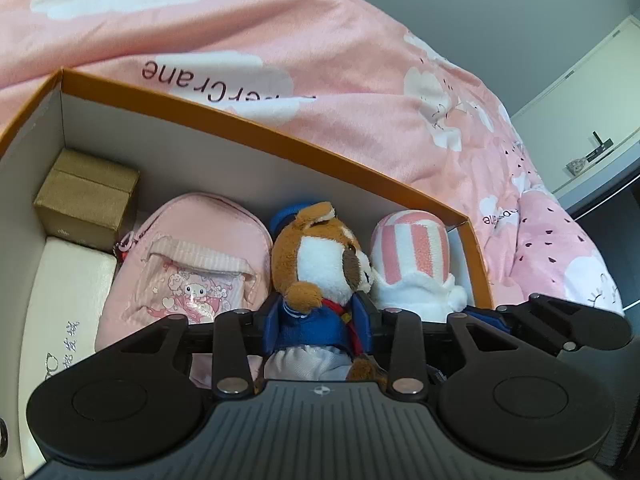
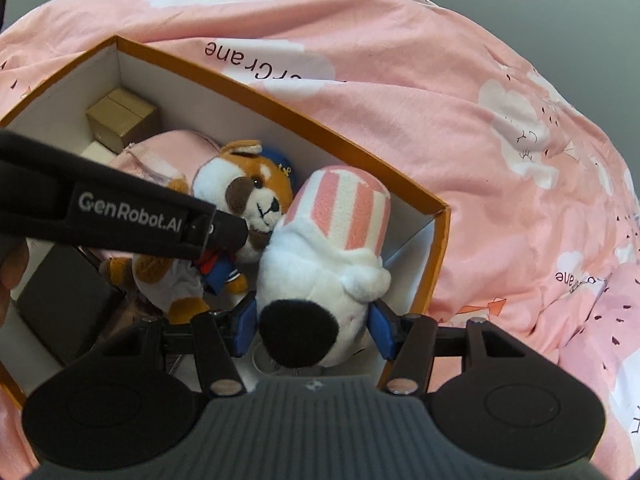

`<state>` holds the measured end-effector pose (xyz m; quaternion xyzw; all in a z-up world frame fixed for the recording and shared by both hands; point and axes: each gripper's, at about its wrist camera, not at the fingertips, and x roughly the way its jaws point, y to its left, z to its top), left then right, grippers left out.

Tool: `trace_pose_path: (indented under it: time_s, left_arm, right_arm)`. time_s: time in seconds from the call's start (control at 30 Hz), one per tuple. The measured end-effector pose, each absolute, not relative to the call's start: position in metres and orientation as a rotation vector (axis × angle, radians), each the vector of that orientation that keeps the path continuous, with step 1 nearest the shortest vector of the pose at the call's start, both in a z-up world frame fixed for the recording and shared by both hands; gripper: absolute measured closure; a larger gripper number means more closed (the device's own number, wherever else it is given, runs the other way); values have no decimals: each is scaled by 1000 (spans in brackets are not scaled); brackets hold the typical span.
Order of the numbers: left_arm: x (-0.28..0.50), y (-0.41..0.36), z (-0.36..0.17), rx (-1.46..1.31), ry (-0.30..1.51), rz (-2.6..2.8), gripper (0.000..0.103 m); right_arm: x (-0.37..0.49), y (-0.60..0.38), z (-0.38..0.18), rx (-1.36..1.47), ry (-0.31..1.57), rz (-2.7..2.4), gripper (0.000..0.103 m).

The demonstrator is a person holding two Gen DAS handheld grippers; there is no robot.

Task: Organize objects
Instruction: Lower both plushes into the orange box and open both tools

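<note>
Two plush toys: both sit low in the orange-rimmed box (image 1: 248, 128), each one between a pair of tongs.
Progress: my guess is you are close to done; the box already carries a gold box (image 1: 86, 196) in its 10 o'clock corner, a white case (image 1: 68, 280) below that, a pink pouch (image 1: 188, 256) next along, then the two toys side by side.
Left to do: as far as I can judge, let go of both toys and lift clear; nothing loose shows on the pink quilt (image 2: 460, 128) around the box, though much of the bed is out of view.
Left tongs (image 1: 316, 320): pinching the fox toy (image 1: 316, 256) at its blue jacket, pads against both flanks, head toward 12 o'clock.
Right tongs (image 2: 312, 322): clamped on the white striped plush (image 2: 332, 248) near its black end, pink-striped top aimed at 1 o'clock, against the box's end wall.
Left hand pose: tilted steeply down into the middle of the box; in the right view its black body crosses from 9 o'clock over the fox.
Right hand pose: pitched more steeply down at the box's 3 o'clock end, just beside your left tool.
Dark flat item (image 2: 68, 300): lies at 8 o'clock in the right view; I cannot tell what it is.
</note>
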<state>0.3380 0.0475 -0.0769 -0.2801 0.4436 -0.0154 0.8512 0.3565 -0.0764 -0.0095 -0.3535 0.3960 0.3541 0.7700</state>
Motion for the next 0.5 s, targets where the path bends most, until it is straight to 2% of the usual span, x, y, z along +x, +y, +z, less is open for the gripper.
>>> trace_pose_path:
  time_s: [0.1, 0.2, 0.23, 0.27, 0.43, 0.47, 0.5]
  left_arm:
    - [335, 43, -74, -562, 913, -21, 59]
    - [332, 42, -71, -549, 897, -20, 51]
    - [331, 43, -69, -553, 891, -22, 44]
    - [329, 44, -67, -550, 884, -17, 41]
    - [320, 49, -54, -548, 836, -42, 44]
    - [321, 50, -53, -548, 835, -50, 51]
    - [321, 51, -52, -541, 837, -58, 55]
  right_arm:
    - [353, -75, -8, -782, 861, 769, 44]
    - [348, -75, -4, -793, 853, 773, 42]
    - [346, -74, -2, -799, 845, 776, 40]
    - [344, -75, 0, -807, 830, 777, 40]
    - [336, -80, 16, -805, 765, 804, 41]
    - [336, -82, 20, -792, 755, 815, 42]
    - [337, -82, 23, -780, 747, 821, 47]
